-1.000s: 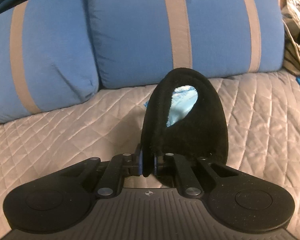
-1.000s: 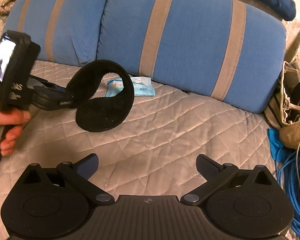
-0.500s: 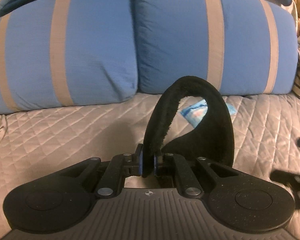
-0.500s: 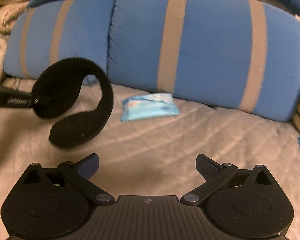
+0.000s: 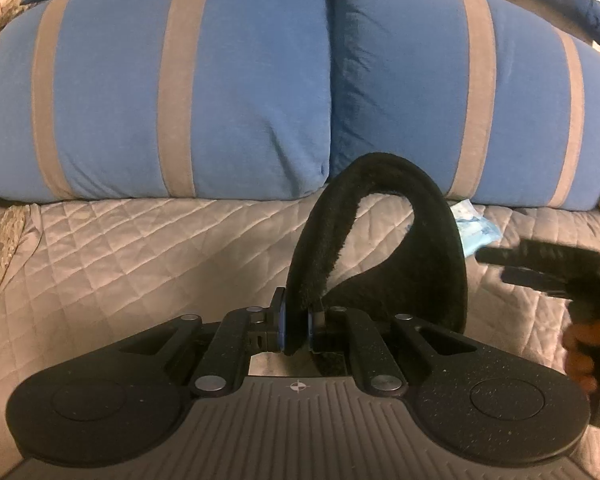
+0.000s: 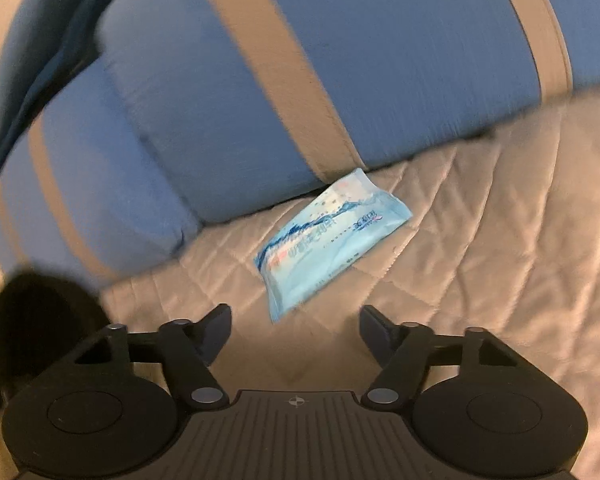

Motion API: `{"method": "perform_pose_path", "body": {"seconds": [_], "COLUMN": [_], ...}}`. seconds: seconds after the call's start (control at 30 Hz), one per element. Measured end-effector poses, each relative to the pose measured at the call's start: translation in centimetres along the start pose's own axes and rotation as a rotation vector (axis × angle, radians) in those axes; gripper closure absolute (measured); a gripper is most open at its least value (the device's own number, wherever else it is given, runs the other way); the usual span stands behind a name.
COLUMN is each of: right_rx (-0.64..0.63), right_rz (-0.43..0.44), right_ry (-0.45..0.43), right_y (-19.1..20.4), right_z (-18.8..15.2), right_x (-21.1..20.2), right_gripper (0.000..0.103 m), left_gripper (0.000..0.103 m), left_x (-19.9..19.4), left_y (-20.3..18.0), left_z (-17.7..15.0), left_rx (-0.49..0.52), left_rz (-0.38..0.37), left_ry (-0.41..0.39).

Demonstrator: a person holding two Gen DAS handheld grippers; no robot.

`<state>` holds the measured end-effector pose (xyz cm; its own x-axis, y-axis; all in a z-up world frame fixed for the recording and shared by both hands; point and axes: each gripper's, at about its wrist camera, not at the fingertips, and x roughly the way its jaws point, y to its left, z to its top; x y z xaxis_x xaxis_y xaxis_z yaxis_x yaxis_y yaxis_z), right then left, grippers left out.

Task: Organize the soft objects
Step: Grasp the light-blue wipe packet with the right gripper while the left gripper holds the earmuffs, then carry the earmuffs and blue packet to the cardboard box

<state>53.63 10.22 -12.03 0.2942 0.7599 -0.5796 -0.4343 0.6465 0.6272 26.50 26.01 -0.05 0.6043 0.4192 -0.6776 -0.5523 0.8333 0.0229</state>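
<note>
1. The left gripper (image 5: pixel 296 330) pinched the black earmuffs (image 5: pixel 396 248), held above the quilt (image 5: pixel 140 248).
2. The right gripper (image 6: pixel 295 326), jaws just narrowing, stood spread and empty; the tissue pack (image 6: pixel 328 240) lay at its twelve o'clock.

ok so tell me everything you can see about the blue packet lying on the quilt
The blue packet is a soft, flat plastic pack, light blue with white wave-like print and small lettering. It looks sealed and lies flat on the grey quilted cover, one corner against the foot of the striped blue cushion. Nothing grips it: the right gripper hangs just short of it, jaws apart.
</note>
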Motion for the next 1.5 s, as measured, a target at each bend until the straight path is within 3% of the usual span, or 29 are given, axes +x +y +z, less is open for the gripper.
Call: {"method": "perform_pose_path", "body": {"seconds": [0.37,0.43,0.5,0.57,0.8,1.0,1.2,1.5], "right_rx": [0.418,0.428,0.423,0.449,0.543,0.509,0.443,0.175], "right_rz": [0.118,0.119,0.098,0.079,0.072,0.082,0.069,-0.046], "right_ry": [-0.100,-0.114,-0.122,-0.129,-0.126,-0.124,-0.081,-0.023], "right_y": [-3.9,-4.1,-3.9,-4.6,-5.1,-5.0,-4.6,-2.5], "right_z": [0.5,0.5,0.3,-0.1,-0.7,-0.5,-0.1,0.9], "right_x": [3.9,4.2,4.4,4.7,5.2,4.7,1.2,-6.7], "right_gripper": [0.046,0.048,0.058,0.080,0.081,0.089,0.091,0.092], "left_gripper": [0.093,0.093,0.093,0.093,0.093,0.093,0.093,0.093], "left_x": [-0.8,-1.0,-1.0,-0.9,-0.3,0.1,0.1,-1.3], "left_y": [0.2,0.2,0.1,0.2,0.3,0.0,-0.2,-0.3], "left_z": [0.1,0.0,-0.2,-0.2,-0.2,-0.1,0.1,-0.3], "left_rx": [-0.010,-0.007,0.000,-0.002,0.006,0.020,0.015,-0.013], "left_rz": [0.005,-0.002,-0.003,-0.007,-0.008,0.000,-0.001,0.001], "left_ry": [-0.009,-0.013,-0.015,-0.010,0.003,0.009,0.008,0.000]}}
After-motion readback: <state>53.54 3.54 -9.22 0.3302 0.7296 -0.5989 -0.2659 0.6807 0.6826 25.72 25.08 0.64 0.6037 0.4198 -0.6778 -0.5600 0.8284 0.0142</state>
